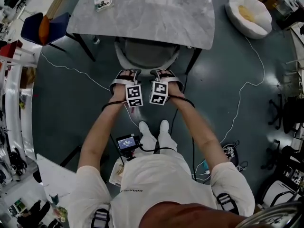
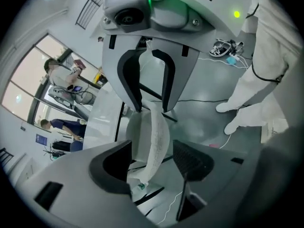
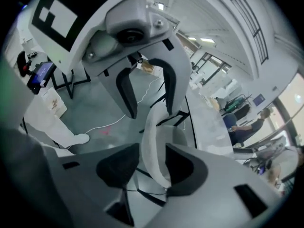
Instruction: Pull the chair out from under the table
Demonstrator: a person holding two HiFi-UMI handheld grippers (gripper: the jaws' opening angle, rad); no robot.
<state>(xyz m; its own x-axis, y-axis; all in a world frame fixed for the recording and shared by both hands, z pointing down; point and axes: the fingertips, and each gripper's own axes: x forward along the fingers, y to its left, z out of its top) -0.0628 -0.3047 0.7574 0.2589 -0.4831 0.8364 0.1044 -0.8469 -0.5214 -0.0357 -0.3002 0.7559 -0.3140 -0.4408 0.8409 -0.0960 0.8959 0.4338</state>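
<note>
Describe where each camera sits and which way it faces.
Head view: on the person's head, facing steeply down at the grey round-backed chair under the grey marble-topped table; forearms and white shoes show.
Left gripper view: on the left claw, facing along its open jaws at the chair's back; white-trousered legs show.
Right gripper view: on the right claw, likewise; one leg shows.
Both gripper views share the chair's back.

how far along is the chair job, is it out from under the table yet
Done: the left gripper and right gripper are at the chair, each with open jaws either side of the backrest rim. In hand: getting a grip; neither gripper clamps the rim yet. Left: closing both and the whole pull, since the seat sits tucked under the table.
</note>
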